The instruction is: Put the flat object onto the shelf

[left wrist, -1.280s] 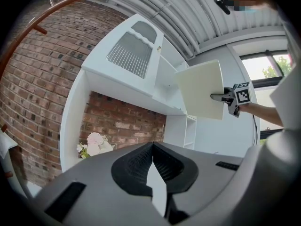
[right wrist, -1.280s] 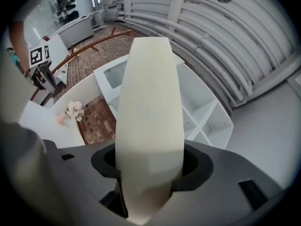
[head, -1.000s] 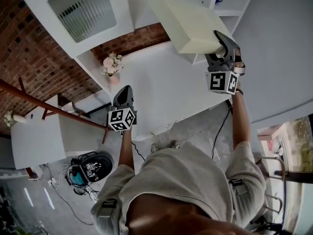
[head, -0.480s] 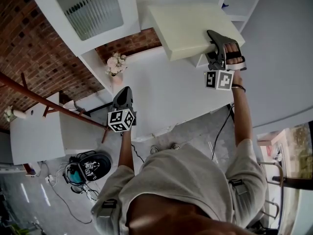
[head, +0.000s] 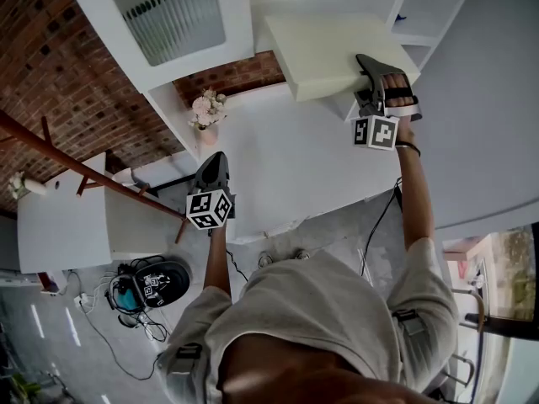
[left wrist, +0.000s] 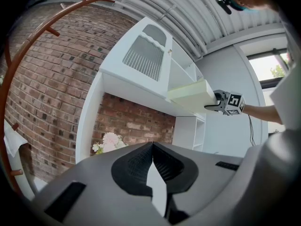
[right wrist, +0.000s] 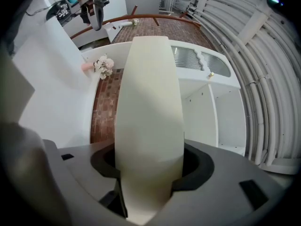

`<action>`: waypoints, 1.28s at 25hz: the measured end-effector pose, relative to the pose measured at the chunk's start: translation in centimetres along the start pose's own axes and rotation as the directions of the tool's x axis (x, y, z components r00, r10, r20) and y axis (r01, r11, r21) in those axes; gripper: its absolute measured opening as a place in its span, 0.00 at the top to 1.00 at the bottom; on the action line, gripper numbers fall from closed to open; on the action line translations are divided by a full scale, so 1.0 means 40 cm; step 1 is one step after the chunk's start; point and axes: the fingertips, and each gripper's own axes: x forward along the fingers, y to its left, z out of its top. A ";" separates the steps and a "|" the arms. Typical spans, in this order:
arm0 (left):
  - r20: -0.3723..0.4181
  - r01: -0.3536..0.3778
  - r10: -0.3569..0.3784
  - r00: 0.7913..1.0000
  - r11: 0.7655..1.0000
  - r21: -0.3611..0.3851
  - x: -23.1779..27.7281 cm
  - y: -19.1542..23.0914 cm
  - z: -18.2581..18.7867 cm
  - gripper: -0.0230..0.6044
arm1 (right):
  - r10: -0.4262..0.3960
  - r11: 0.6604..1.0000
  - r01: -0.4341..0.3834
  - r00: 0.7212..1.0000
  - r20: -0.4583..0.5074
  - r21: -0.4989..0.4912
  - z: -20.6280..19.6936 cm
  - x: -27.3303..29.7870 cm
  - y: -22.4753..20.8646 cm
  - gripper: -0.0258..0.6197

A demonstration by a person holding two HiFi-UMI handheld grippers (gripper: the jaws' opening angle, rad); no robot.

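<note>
Your right hand-held gripper (head: 364,81) is clamping the cream foam slab (head: 324,49) just ahead of it, now levelled from its earlier tilt and nearing the shelf (head: 418,37) beyond. Your left hand-held gripper (head: 213,171) is hanging closed and empty.

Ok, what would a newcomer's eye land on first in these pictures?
The cream flat slab stands out first, clamped in the right gripper and held up by the white shelf unit. Next comes the red brick wall at left, with pale flowers near it. The left gripper hangs lower, shut and empty.
</note>
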 end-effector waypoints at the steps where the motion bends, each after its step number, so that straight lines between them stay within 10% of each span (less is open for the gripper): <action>1: 0.000 -0.005 0.005 1.000 1.000 -0.001 -0.002 0.005 -0.001 0.94 | 0.002 1.000 -0.002 1.000 -0.002 -0.004 0.000 0.007 0.003 0.53; 32: -0.003 -0.059 0.059 0.998 0.998 -0.021 -0.027 0.058 -0.014 0.94 | 0.112 0.994 -0.112 0.993 -0.026 0.022 0.008 0.258 0.017 0.52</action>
